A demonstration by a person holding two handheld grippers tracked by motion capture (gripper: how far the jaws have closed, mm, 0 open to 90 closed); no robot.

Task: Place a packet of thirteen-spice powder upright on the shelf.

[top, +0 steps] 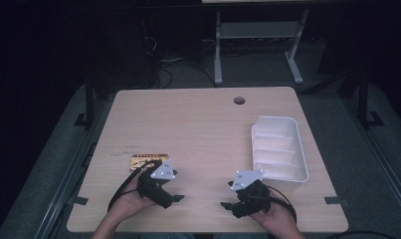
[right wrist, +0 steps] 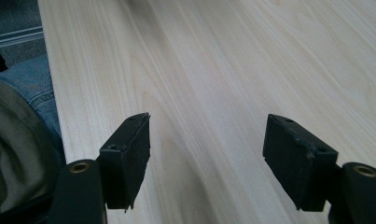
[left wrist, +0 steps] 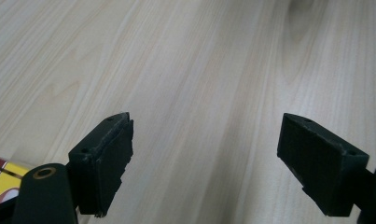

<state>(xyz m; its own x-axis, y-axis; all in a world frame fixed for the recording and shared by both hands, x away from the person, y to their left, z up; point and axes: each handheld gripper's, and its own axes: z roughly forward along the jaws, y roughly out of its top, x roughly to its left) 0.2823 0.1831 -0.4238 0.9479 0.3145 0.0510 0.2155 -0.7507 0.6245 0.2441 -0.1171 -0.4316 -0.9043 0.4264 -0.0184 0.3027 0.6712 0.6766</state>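
Grippers apart, near packet

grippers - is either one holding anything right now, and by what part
Nothing is held. The left gripper and right gripper both stand open over bare table.

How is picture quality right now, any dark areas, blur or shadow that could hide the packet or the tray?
High view: table evenly lit, surroundings almost black; white tray bright with its ribs visible; the yellow and red packet is small, its print unreadable. Left gripper view: wood grain soft far off, packet corner blurred at the edge, left gripper jaws sharp. Right gripper view: right gripper jaws sharp, faint shadows on the wood.
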